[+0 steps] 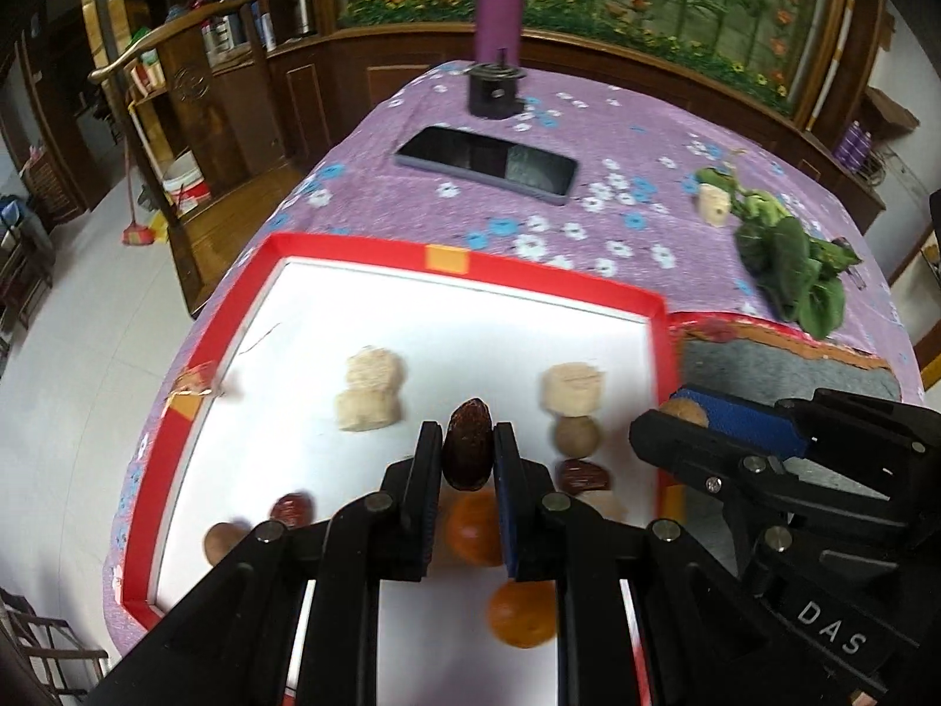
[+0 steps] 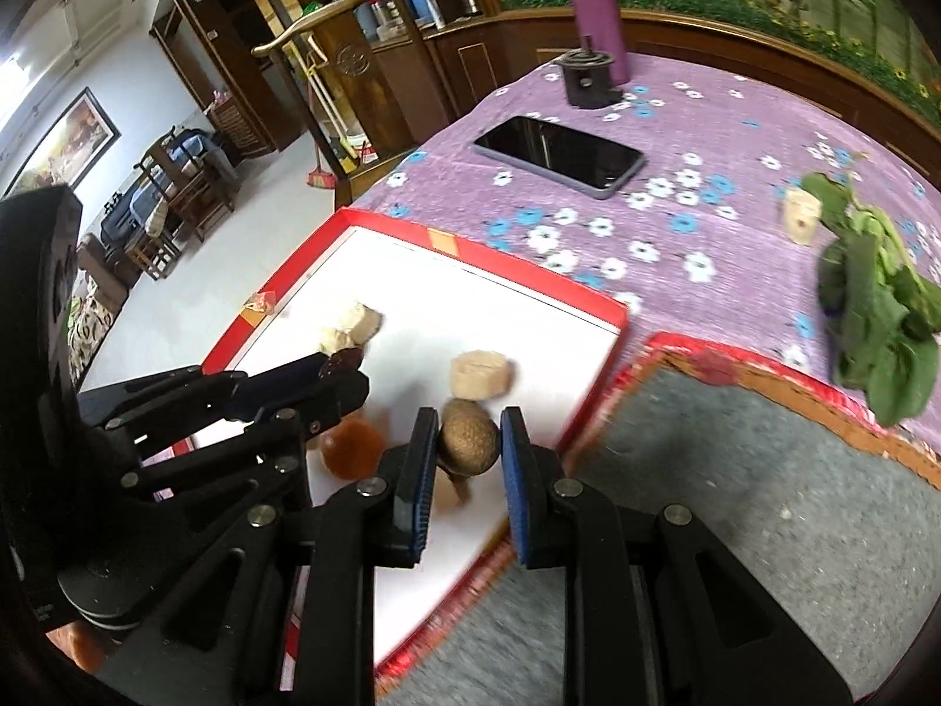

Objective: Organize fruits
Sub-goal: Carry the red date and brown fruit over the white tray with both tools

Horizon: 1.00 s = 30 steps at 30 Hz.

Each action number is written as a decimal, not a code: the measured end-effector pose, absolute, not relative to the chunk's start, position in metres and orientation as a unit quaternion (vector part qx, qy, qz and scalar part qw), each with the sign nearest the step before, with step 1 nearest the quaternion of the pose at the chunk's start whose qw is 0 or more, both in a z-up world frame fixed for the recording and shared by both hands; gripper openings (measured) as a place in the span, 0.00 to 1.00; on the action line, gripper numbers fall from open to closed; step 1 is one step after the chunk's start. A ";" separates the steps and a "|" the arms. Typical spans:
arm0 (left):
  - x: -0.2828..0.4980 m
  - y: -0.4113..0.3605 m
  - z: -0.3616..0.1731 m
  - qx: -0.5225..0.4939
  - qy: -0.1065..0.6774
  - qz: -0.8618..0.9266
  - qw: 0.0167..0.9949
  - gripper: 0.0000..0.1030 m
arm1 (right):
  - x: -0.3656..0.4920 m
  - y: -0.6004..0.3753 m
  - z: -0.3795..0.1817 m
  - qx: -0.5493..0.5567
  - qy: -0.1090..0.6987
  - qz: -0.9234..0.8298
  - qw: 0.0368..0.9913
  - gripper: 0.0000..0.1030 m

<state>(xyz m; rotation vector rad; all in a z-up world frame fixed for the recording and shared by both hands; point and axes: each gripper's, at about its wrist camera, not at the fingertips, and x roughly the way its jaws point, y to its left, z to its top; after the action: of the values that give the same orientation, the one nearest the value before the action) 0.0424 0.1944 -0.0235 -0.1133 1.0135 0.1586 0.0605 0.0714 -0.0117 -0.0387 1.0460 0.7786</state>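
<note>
above the red-rimmed tray [image 1: 657,317], the left gripper [image 1: 467,453] pinches a dark date [image 1: 467,444]; the right gripper [image 2: 469,450] clamps a brown round fruit [image 2: 469,441]. oranges [image 1: 473,526] lie beneath, phone [image 1: 488,162] and greens [image 1: 791,259] beyond.

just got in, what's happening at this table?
A person is sorting fruit with two handheld grippers over a red-rimmed white tray. The left gripper is clamped on a dark brown date, held above the tray. The right gripper has a round tan fruit between its fingers near the tray's right edge. Oranges, pale chunks and red dates lie in the tray; a phone and leafy greens sit on the purple cloth.
</note>
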 end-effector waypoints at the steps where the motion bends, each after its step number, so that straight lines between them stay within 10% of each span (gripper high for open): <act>1: 0.042 0.199 -0.025 -0.056 0.486 0.078 0.869 0.15 | 0.059 0.074 -0.011 -0.020 0.488 0.363 0.794 0.23; 30: 0.064 0.273 -0.048 -0.096 0.505 0.127 0.849 0.15 | 0.093 0.162 -0.034 -0.053 0.515 0.356 0.778 0.23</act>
<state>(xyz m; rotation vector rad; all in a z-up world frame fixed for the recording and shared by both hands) 0.0640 0.2731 -0.0478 -0.2033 1.0633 0.2672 0.0925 0.1616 -0.0339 -0.1141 1.1139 0.7710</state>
